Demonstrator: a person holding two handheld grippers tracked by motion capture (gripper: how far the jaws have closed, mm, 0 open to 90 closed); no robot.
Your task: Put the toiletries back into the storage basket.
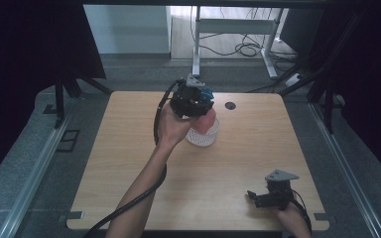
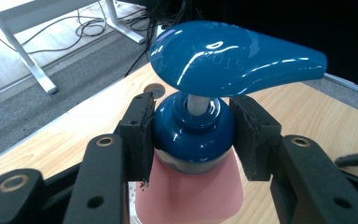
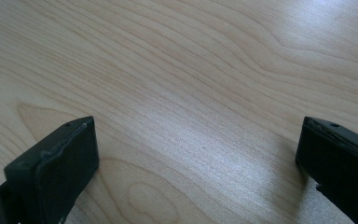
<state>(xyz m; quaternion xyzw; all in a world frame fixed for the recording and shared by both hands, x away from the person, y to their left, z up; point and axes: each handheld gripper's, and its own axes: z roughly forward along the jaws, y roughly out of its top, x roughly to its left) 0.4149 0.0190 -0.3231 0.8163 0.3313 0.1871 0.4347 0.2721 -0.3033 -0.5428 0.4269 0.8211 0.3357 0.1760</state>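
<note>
Wooden table [image 1: 129,163], unreadable embossed pump [image 2: 233,58]

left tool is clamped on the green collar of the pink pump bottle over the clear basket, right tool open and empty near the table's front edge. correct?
One thing is off: the collar is blue, not green, as the left gripper view shows, matching the blue pump head. The rest holds: the left tool is clamped on the pink pump bottle over the clear basket, and the right tool is open and empty near the table's front edge.
</note>
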